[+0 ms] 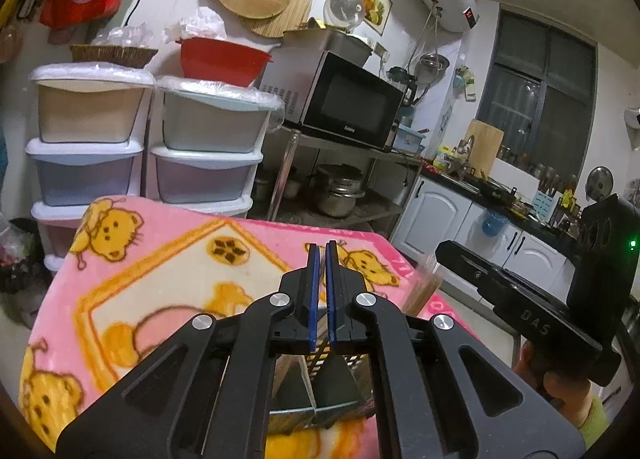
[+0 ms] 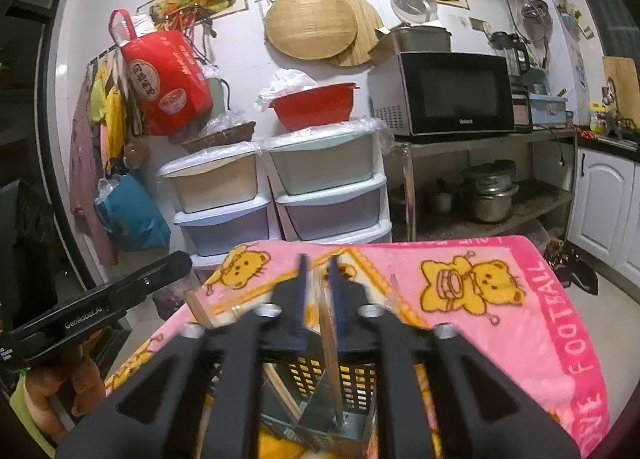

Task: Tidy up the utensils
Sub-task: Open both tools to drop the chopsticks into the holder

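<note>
1. The left tool has its two blue-padded fingers drawn together with only a sliver of gap, and nothing sits between them.
2. Directly below the left tool's fingers stands a metal utensil holder with perforated walls and inner dividers, on a bench covered by a pink fleece blanket printed with yellow bears.
3. To the right of the left tool, a blurred bundle of pale wooden chopsticks shows against the blanket's edge, just ahead of the other black tool body.
4. The right tool has its fingers parted a little. No earlier view is given, so only the present gap can be told.
5. A pale wooden chopstick stands between the right tool's fingers, its lower end down inside one compartment of the utensil holder. The pads look blurred, and whether they press on the stick cannot be told for sure; a gap shows on the left side of it.
6. More chopsticks lean in the holder's left compartment, below and left of the right tool's fingers, and another stick end pokes up to the left of that tool.
7. A hand grips the handle of the left tool at the far left of the right view.
</note>
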